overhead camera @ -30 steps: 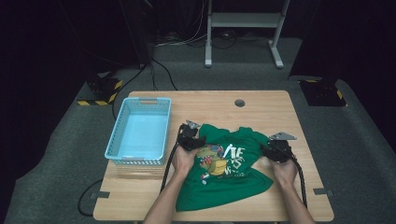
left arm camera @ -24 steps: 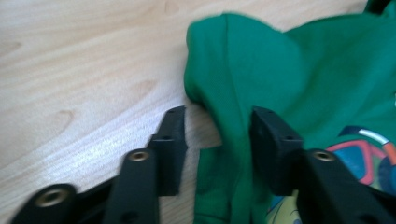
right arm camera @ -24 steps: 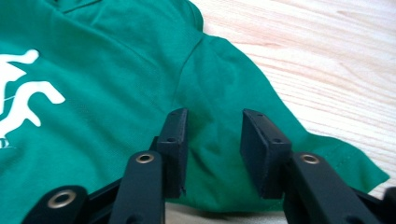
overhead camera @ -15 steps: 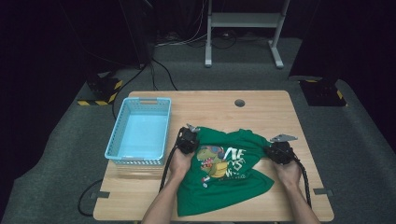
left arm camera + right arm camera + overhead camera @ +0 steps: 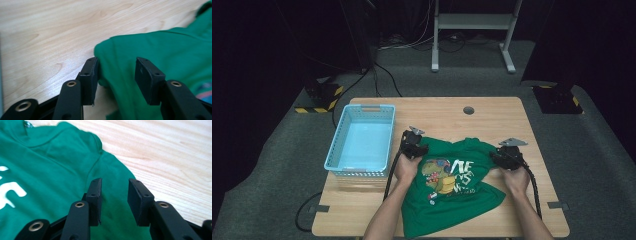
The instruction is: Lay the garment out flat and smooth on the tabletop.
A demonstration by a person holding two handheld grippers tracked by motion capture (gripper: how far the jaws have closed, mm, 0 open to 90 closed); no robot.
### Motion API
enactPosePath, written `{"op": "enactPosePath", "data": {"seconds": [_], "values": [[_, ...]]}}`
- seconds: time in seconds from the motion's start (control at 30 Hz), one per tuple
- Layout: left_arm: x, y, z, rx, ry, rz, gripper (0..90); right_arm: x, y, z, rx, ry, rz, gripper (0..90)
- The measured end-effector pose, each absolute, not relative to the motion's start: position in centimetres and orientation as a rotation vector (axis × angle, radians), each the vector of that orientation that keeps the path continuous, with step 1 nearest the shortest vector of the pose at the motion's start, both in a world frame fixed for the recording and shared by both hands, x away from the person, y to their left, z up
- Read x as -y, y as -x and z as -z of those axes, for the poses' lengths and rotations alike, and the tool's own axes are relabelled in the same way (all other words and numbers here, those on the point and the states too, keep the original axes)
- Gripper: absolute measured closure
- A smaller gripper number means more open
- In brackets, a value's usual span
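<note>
With the green dinosaur T-shirt still rumpled at the frame's lower centre, both the left gripper and right gripper gape empty over its edges, nothing grasped yet.

The left gripper now sits a bit farther up the table, at the shirt's top corner. The right gripper is a little higher too. Both are open.

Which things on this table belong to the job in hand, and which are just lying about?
In the job:
green T-shirt
left claw, open over the shirt's edge
right claw, open over the shirt

Lying about:
blue basket, beside the shirt
hole in the tabletop
</note>
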State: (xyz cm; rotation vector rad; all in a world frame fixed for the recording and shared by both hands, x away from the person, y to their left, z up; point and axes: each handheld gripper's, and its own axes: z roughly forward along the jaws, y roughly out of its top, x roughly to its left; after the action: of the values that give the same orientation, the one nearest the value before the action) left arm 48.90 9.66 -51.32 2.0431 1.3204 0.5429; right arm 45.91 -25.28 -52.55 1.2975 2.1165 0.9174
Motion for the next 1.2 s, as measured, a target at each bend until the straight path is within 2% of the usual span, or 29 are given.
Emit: {"op": "enactPosePath", "data": {"seconds": [0.07, 0.1, 0.17, 0.2, 0.23, 0.33, 0.53, 0.7, 0.77, 0.83, 0.93, 1.03, 1.2], "values": [[-9.8, -49.4, 51.7, -1.338, -2.047, -0.515, 55.2, 25.2, -46.2, 52.9, -2.136, -1.311, -0.901, 67.3], [-9.7, -49.4, 51.8, -1.332, -2.066, -0.51, 59.4, 25.2, -46.3, 53.3, -2.158, -1.313, -0.885, 71.8], [-9.7, -49.4, 51.8, -1.308, -2.094, -0.506, 70.2, 25.3, -46.3, 53.5, -2.173, -1.318, -0.914, 82.3], [-9.8, -49.3, 51.5, -1.288, -2.08, -0.511, 79.4, 25.3, -46.3, 53.4, -2.188, -1.304, -0.906, 87.7], [-9.8, -49.0, 51.0, -1.271, -2.048, -0.529, 83.9, 25.2, -46.2, 53.3, -2.194, -1.292, -0.895, 90.0], [-9.6, -48.3, 49.2, -1.2, -2.001, -0.573, 85.2, 25.2, -45.8, 52.7, -2.152, -1.256, -0.925, 90.0], [-10.1, -45.8, 46.7, -1.098, -1.977, -0.603, 85.3, 25.9, -44.6, 50.4, -2.073, -1.208, -1.007, 90.0], [-10.5, -44.9, 49.8, -1.117, -2.142, -0.504, 84.3, 27.0, -43.6, 51.7, -2.147, -1.227, -0.931, 90.0], [-10.6, -45.0, 51.0, -1.148, -2.166, -0.451, 81.3, 27.2, -43.7, 52.8, -2.206, -1.27, -0.891, 90.0], [-10.5, -45.1, 51.0, -1.166, -2.139, -0.461, 75.2, 27.2, -43.6, 53.1, -2.205, -1.276, -0.889, 85.4], [-10.0, -45.5, 50.5, -1.169, -2.12, -0.5, 61.3, 26.7, -43.8, 52.6, -2.163, -1.26, -0.928, 71.0], [-9.6, -46.2, 50.4, -1.187, -2.11, -0.505, 56.9, 26.4, -44.2, 52.1, -2.132, -1.251, -0.959, 67.0], [-9.5, -47.2, 51.3, -1.222, -2.089, -0.463, 59.0, 25.6, -45.5, 52.6, -2.145, -1.282, -0.924, 66.3]]}}
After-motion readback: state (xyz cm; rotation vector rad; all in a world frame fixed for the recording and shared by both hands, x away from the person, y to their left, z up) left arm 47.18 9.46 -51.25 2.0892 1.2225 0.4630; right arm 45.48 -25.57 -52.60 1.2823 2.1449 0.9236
